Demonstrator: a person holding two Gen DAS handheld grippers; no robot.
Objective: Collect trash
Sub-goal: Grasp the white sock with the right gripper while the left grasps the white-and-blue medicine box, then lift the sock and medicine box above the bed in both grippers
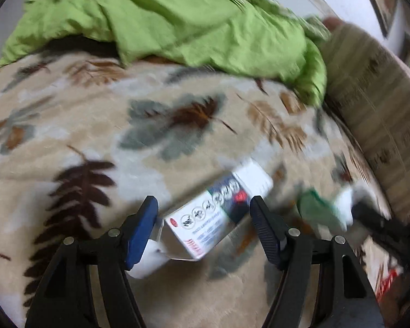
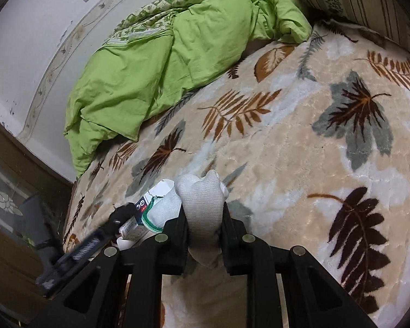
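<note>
1 carton (image 1: 221,213) between spread left gripper (image 1: 203,232); right gripper (image 2: 204,227) clamps 1 glove (image 2: 202,205).

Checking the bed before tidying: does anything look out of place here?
Yes. A small printed carton lies on the leaf-patterned blanket with its end flap open, between the open left gripper fingers. The right gripper holds a white cloth glove.

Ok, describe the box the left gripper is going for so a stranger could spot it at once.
Start from the leaf-patterned blanket covering the bed, below the crumpled green duvet. The small white cardboard box lies there between the open fingers of the left gripper. Unlike the green-trimmed white glove beside it, it is printed with round icons and a red mark.
</note>
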